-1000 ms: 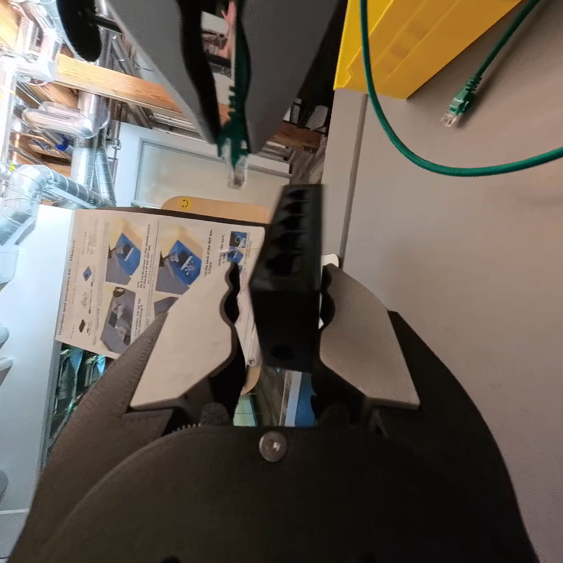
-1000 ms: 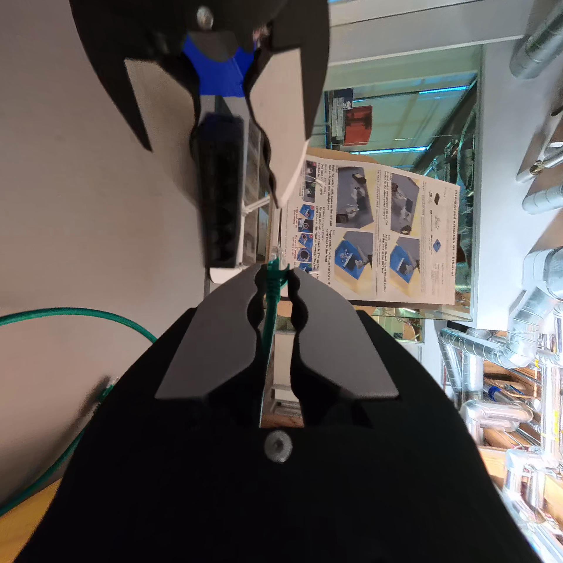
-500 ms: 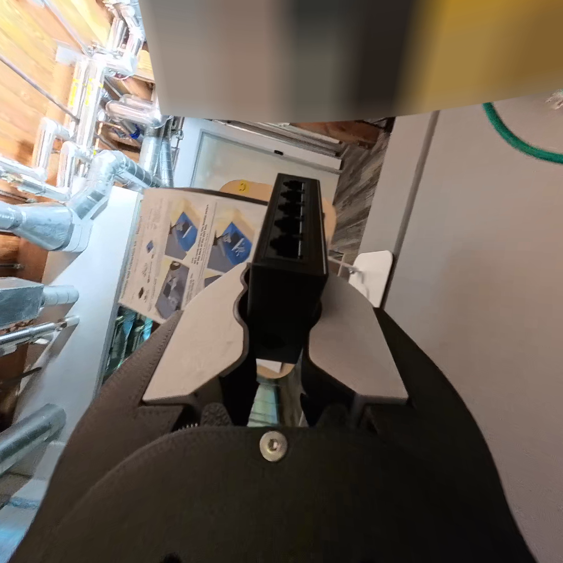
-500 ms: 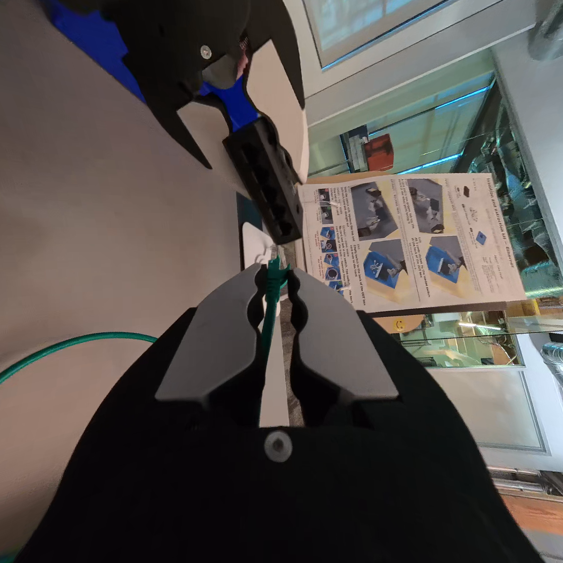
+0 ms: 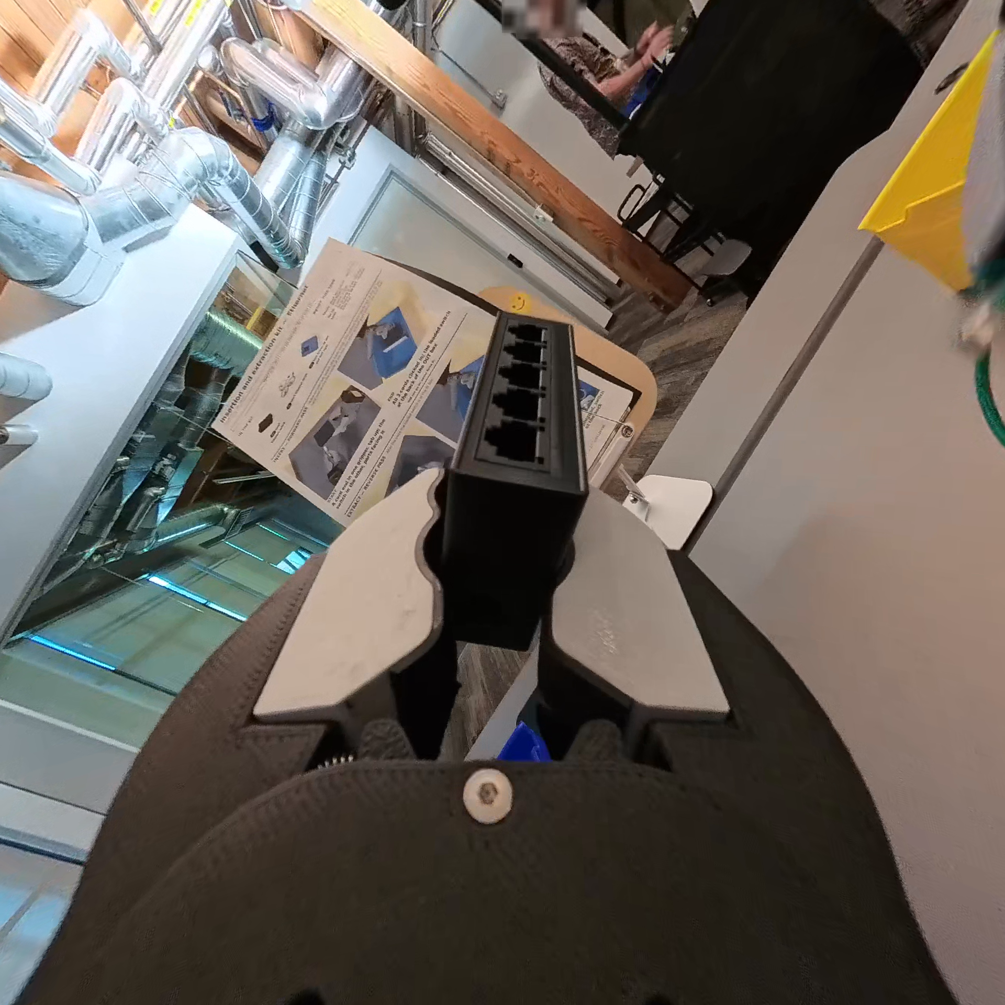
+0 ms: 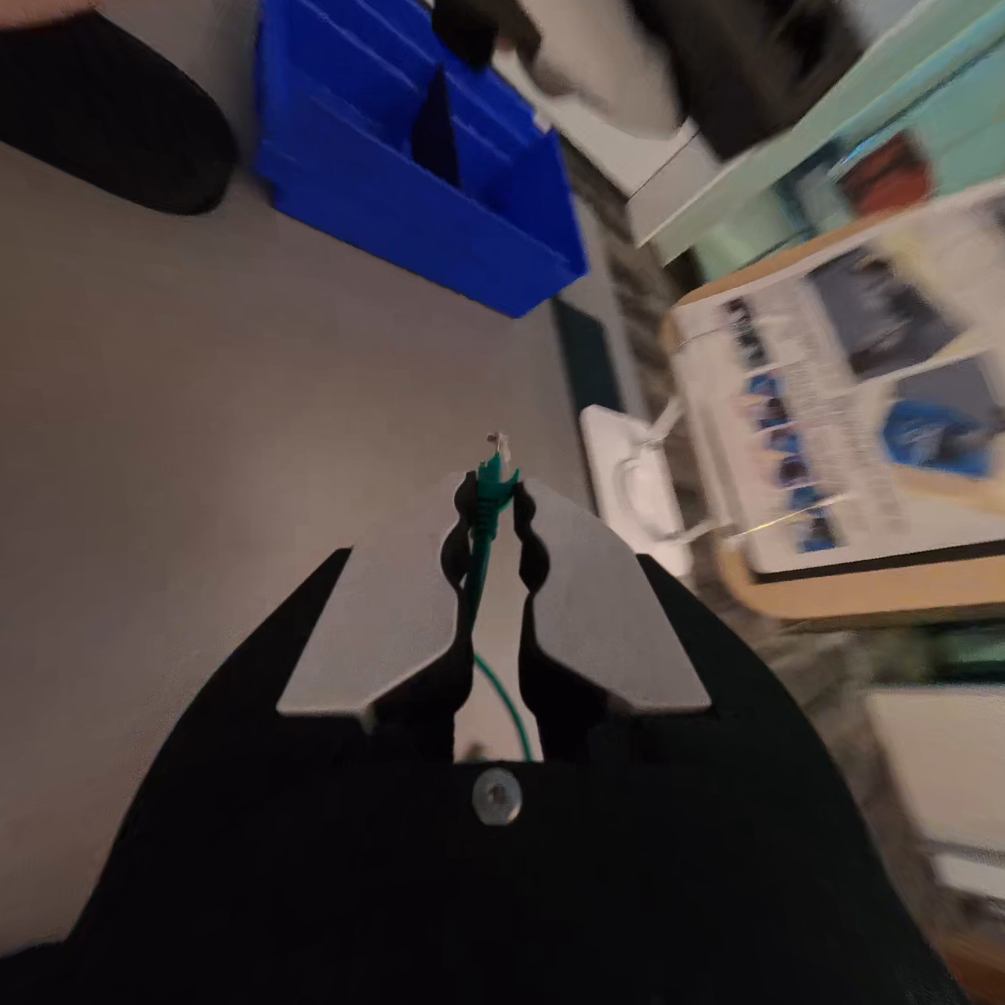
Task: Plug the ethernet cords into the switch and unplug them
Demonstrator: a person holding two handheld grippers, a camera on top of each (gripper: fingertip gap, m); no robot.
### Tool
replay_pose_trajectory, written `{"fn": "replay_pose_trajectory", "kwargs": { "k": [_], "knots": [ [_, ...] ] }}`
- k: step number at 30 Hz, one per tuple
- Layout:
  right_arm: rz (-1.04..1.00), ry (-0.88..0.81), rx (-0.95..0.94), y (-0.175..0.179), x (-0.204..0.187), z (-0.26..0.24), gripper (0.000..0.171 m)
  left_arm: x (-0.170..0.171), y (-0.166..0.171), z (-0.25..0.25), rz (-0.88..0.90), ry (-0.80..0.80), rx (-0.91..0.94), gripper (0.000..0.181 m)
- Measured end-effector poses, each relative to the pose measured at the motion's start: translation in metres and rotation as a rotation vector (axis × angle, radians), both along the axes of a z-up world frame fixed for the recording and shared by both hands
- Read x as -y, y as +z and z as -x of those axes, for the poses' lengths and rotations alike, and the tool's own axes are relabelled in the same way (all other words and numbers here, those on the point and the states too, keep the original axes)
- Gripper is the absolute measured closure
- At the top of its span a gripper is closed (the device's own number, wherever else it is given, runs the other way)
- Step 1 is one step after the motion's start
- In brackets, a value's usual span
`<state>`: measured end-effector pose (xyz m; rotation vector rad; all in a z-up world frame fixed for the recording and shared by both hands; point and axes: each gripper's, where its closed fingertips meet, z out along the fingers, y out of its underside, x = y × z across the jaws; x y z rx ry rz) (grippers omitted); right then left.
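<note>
My left gripper (image 5: 508, 489) is shut on a black ethernet switch (image 5: 519, 435), held up off the grey table (image 5: 843, 598) with its row of empty ports facing up and away. My right gripper (image 6: 489, 481) is shut on the green ethernet cord (image 6: 487, 506) just behind its clear plug, which sticks out past the fingertips. The plug is apart from the switch. In the left wrist view a blurred bit of green cord (image 5: 987, 397) shows at the right edge. In the right wrist view the left gripper's black body (image 6: 109, 119) shows at the top left; the switch is out of view there.
A blue bin (image 6: 413, 163) stands on the table at the far side. A yellow bin (image 5: 935, 201) sits at the right. An instruction sheet on a stand (image 5: 380, 391) is beyond the table edge, with a white base (image 5: 671, 508). A person sits in the background.
The two grippers have drawn apart; the plug that was near the switch's ports is now well away. The right wrist view has swung towards the table and blue bin. Both grips hold.
</note>
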<state>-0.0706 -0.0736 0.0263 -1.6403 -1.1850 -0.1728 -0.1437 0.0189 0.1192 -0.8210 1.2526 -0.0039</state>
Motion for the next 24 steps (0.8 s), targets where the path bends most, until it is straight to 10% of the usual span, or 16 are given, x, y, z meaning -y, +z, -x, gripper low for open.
{"fn": "replay_pose_trajectory", "kwargs": {
  "k": [1, 9, 15, 24],
  "knots": [
    [0.076, -0.046, -0.043, -0.017, -0.007, 0.002, 0.157, 0.000, -0.001, 0.000, 0.006, -0.002, -0.013, 0.149],
    [0.278, -0.247, -0.087, -0.134, 0.005, 0.006, 0.153, 0.005, -0.011, -0.006, 0.063, -0.033, -0.071, 0.148],
    [0.373, -0.204, -0.286, -0.122, 0.037, 0.019, 0.123, 0.013, -0.011, -0.006, 0.087, -0.066, -0.078, 0.149],
    [0.712, -0.360, 0.124, -0.176, 0.090, -0.038, 0.137, 0.015, -0.004, 0.000, 0.100, -0.083, -0.062, 0.149]
  ]
}}
